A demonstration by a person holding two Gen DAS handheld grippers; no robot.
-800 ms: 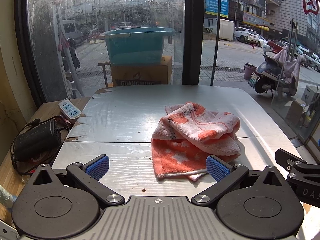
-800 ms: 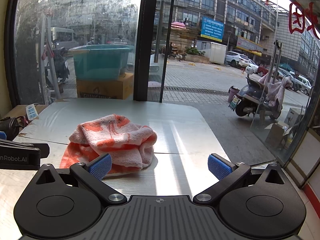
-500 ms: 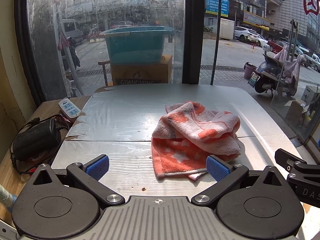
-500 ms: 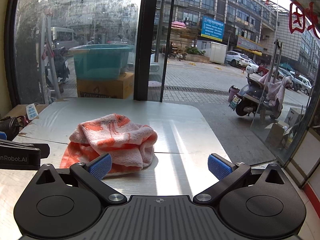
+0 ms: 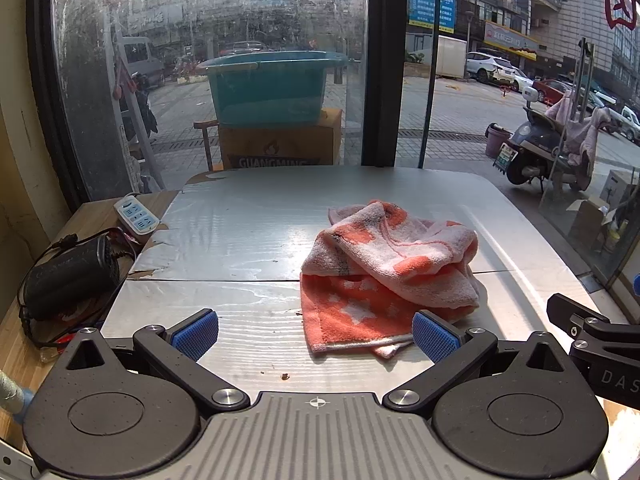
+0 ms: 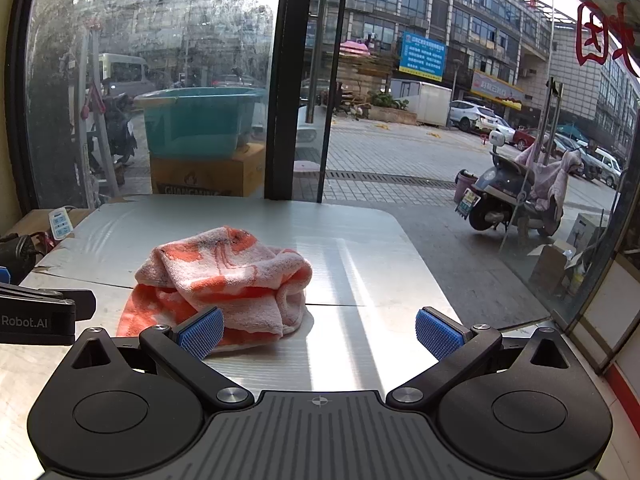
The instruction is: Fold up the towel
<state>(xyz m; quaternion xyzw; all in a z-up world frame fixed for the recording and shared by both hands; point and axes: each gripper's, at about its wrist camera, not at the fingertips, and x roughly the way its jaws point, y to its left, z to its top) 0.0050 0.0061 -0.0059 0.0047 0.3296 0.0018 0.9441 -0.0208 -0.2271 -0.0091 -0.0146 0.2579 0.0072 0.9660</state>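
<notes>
Blue-padded jaws on the left gripper [image 5: 316, 334] stand wide apart, holding nothing; right pad just at the towel's near edge. Right gripper [image 6: 320, 332] likewise spread wide and empty, level above the counter [image 6: 360, 264]. Orange-and-white towel [image 5: 384, 272] lies crumpled mid-counter. Beyond, a power strip [image 5: 137, 214] at the far left.

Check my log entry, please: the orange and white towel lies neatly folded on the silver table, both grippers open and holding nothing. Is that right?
Not quite: the towel is crumpled in a heap, not folded, as the left wrist view shows. It does lie on the silver table, and the left gripper and right gripper are open and empty.
</notes>
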